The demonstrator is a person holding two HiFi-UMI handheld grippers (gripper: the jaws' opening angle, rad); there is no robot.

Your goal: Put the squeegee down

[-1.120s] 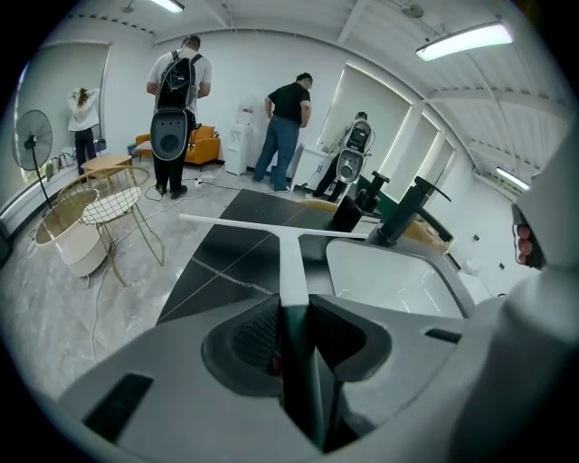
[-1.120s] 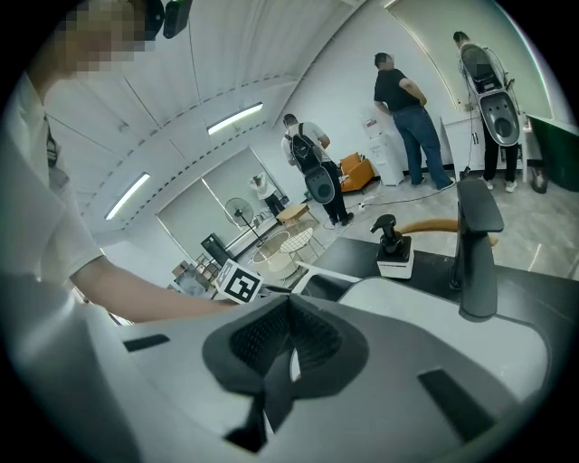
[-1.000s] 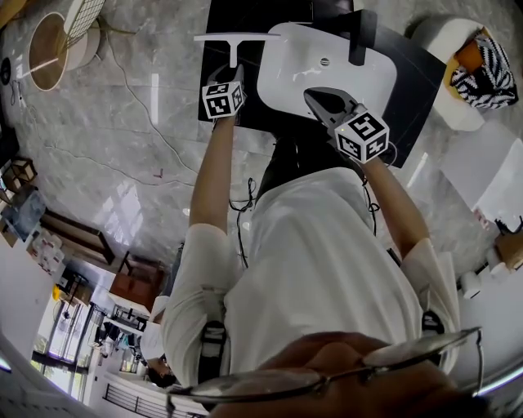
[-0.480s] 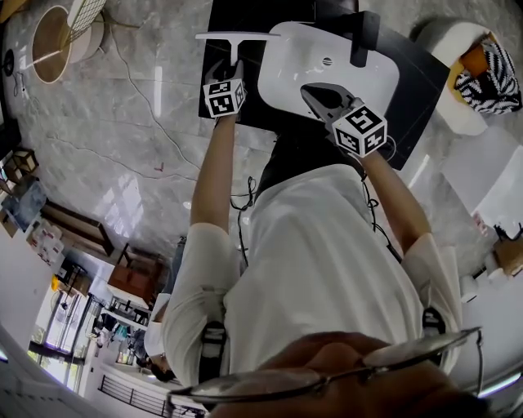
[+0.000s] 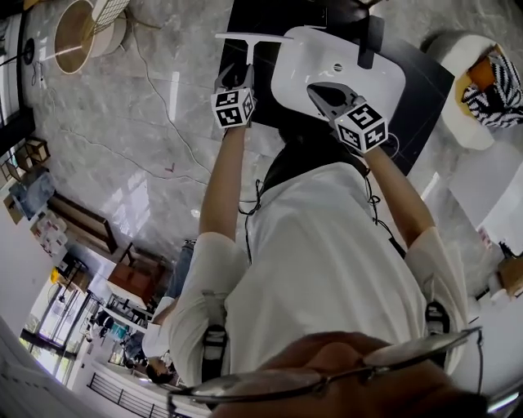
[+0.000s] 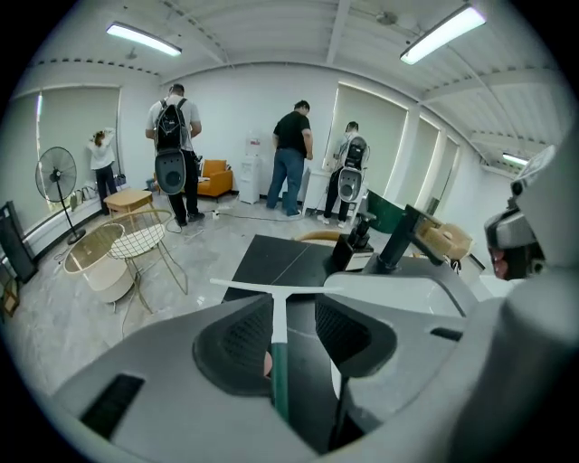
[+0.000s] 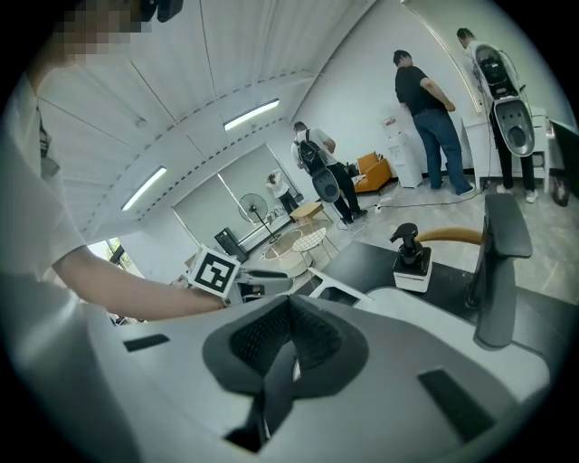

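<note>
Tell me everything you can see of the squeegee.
The squeegee is T-shaped, plastic-looking: a slim white crossbar on a stem that turns dark green toward the grip. It seems to lie flat on the black counter, left of the white sink. Its handle runs between the left gripper's jaws, which have just been opening and stand clear of it.

Our left gripper: we note jaws wide, just been opening. The squeegee handle, white then green, runs between them, nearer the left jaw, clear of the right. Blade lies crosswise on black countertop beside white sink.
</note>
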